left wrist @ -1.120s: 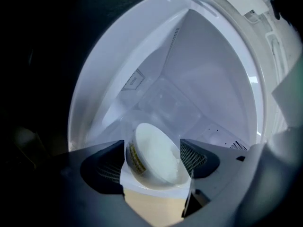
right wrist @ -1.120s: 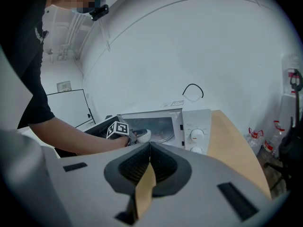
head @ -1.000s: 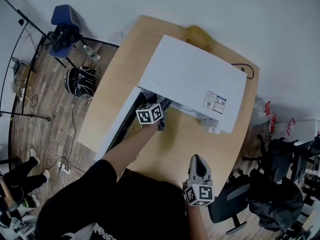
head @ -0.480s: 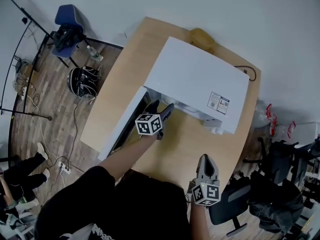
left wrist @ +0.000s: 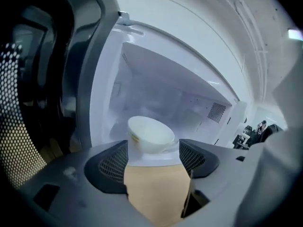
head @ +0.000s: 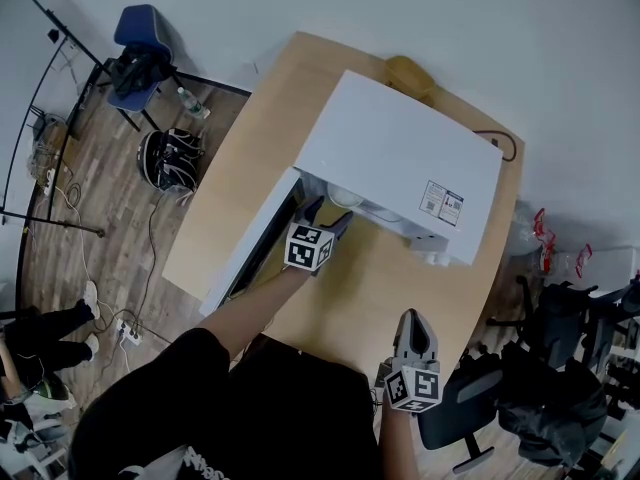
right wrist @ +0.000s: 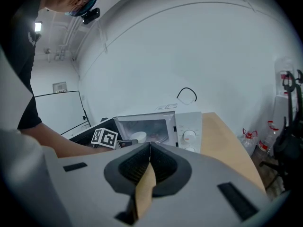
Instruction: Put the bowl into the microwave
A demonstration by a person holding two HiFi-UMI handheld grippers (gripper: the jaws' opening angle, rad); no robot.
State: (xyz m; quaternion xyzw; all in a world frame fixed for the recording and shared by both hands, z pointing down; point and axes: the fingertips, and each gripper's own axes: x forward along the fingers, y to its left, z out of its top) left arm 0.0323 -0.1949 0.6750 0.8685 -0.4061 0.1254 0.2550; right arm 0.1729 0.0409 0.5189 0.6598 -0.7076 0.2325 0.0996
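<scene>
Though the door [head: 250, 243] hangs open, the head view puts the left tool [head: 328, 218] further out of the microwave [head: 400, 158] than a second ago. Left gripper view: jaws apart and empty, the bowl [left wrist: 149, 134] resting inside just beyond them, so placing looks done. Right gripper view: the right tool [right wrist: 149, 148] is closed on nothing.

White bowl [left wrist: 150, 135], white microwave [head: 400, 158], tan wood table [head: 240, 158], grey left tongs [head: 327, 213] with a black-and-white square-patterned cube [head: 308, 247]

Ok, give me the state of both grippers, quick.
Left gripper: open, holding nothing; the bowl sits just beyond its jaws inside the microwave.
Right gripper: shut, jaws together, empty.
</scene>
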